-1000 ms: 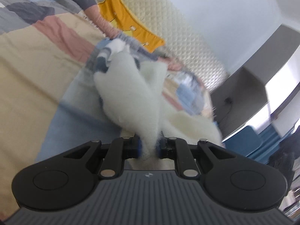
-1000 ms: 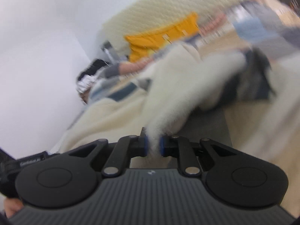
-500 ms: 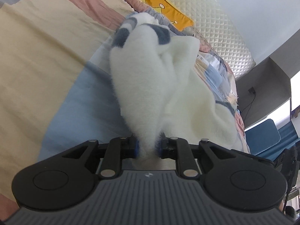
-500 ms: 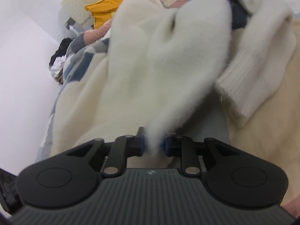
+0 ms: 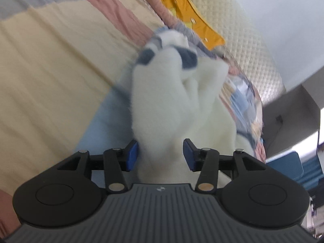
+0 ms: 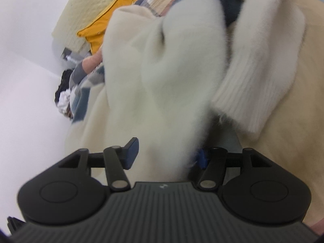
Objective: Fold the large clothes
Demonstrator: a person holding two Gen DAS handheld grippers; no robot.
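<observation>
Both tongs, left (image 5: 160,155) and right (image 6: 166,154), have just been opening, half-spread. The fluffy white sweater (image 5: 162,101) lies slack between them on the bed (image 5: 50,70), unclamped. Likely releasing a finished fold.

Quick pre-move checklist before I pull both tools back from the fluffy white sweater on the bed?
1. Left tool released: ok, jaws have just been opening; fluffy white sweater between them, right pad clear.
2. Right tool released: ok, jaws have just been opening, though fuzz hides its right pad.
3. Sweater resting on the patchwork bedcover: ok.
4. Fold neat: not ok, bunched, ribbed cuff sticking out.
5. Fibres snagged on pads: cannot tell.
</observation>
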